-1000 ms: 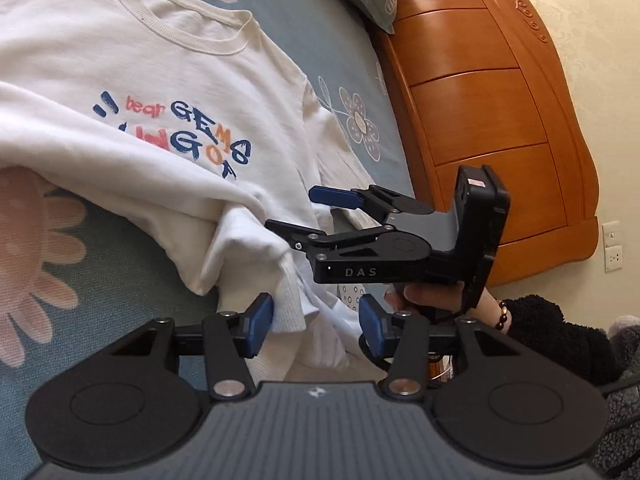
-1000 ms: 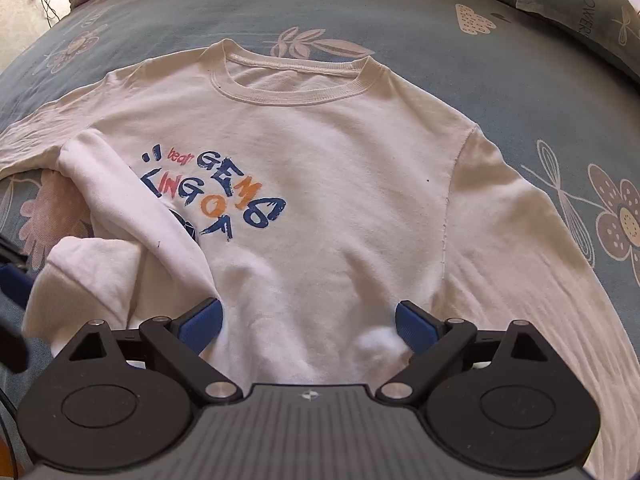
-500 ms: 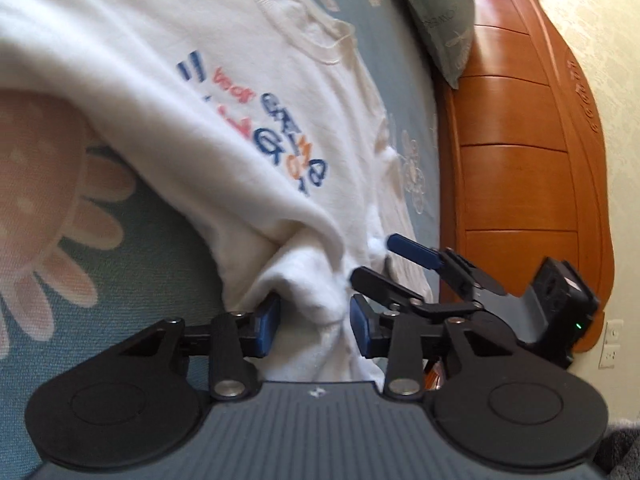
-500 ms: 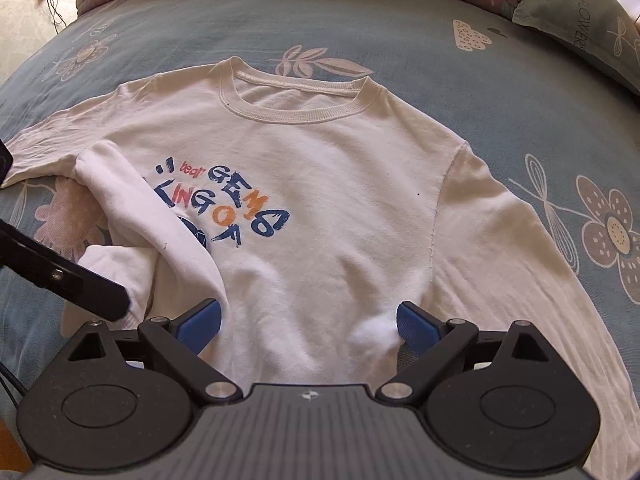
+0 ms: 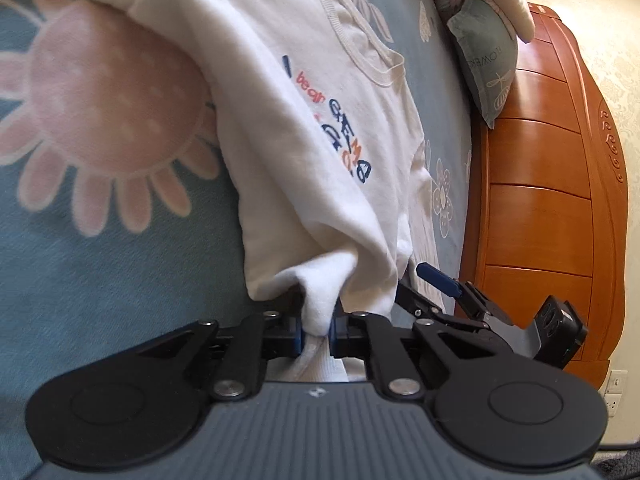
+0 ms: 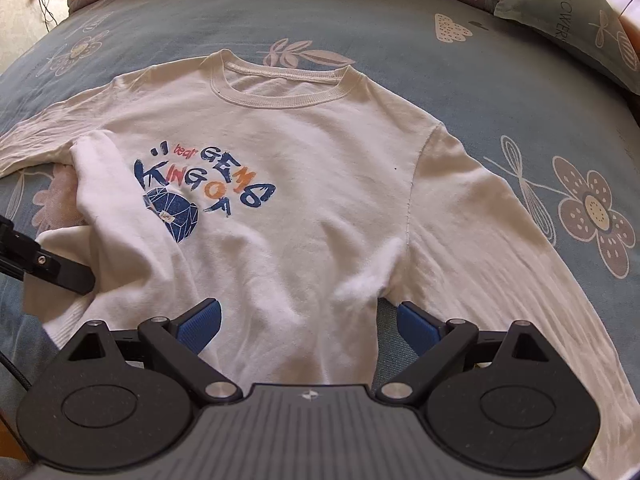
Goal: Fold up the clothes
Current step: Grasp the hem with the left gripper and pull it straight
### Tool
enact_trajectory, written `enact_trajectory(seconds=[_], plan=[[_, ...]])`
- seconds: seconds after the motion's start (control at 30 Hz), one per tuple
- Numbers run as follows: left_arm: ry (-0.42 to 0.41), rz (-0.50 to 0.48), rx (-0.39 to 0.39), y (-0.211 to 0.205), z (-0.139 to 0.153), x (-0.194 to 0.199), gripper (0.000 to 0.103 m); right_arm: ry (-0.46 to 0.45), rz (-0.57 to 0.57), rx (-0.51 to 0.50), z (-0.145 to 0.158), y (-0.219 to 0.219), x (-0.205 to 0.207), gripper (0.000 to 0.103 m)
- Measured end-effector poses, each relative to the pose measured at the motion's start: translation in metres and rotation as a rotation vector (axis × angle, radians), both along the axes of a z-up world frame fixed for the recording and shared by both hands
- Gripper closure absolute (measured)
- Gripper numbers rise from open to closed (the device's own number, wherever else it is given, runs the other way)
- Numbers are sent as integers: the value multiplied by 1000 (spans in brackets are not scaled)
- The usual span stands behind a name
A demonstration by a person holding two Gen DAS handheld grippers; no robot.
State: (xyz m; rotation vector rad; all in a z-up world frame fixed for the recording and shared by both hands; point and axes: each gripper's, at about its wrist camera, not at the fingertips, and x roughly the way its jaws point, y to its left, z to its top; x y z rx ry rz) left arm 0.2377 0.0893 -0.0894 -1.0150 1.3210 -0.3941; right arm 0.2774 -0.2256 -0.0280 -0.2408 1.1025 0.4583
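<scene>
Your left gripper is clamped on a bunched fold of the white sweatshirt at its hem corner; one second ago its fingers stood apart on either side of that fabric. Your right gripper has its blue pads spread wide over the lower hem, gripping nothing, as it did a second ago.

The sweatshirt lies face up on the blue floral bedspread, collar away from you, one sleeve folded over the printed front. More of the print is uncovered than before.

Only the right wrist view shows the whole garment, the other sleeve stretched out flat, and a finger of the left gripper at the left edge. Only the left wrist view shows the clamped fabric, the open right gripper just beside it, the wooden headboard and a pillow.
</scene>
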Motion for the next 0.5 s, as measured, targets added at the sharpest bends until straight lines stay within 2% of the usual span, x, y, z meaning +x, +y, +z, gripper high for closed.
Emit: enact_trajectory(seconds=[0.2, 0.3, 0.4, 0.5], plan=[[114, 40, 116, 40, 11, -50, 94, 42, -32, 52, 11, -17, -17, 6], [180, 70, 186, 63, 13, -79, 94, 72, -60, 42, 14, -33, -28, 6], [217, 91, 235, 77, 13, -94, 94, 123, -111, 37, 14, -54, -41, 6], [229, 95, 258, 79, 10, -99, 94, 215, -189, 67, 7, -76, -53, 6]])
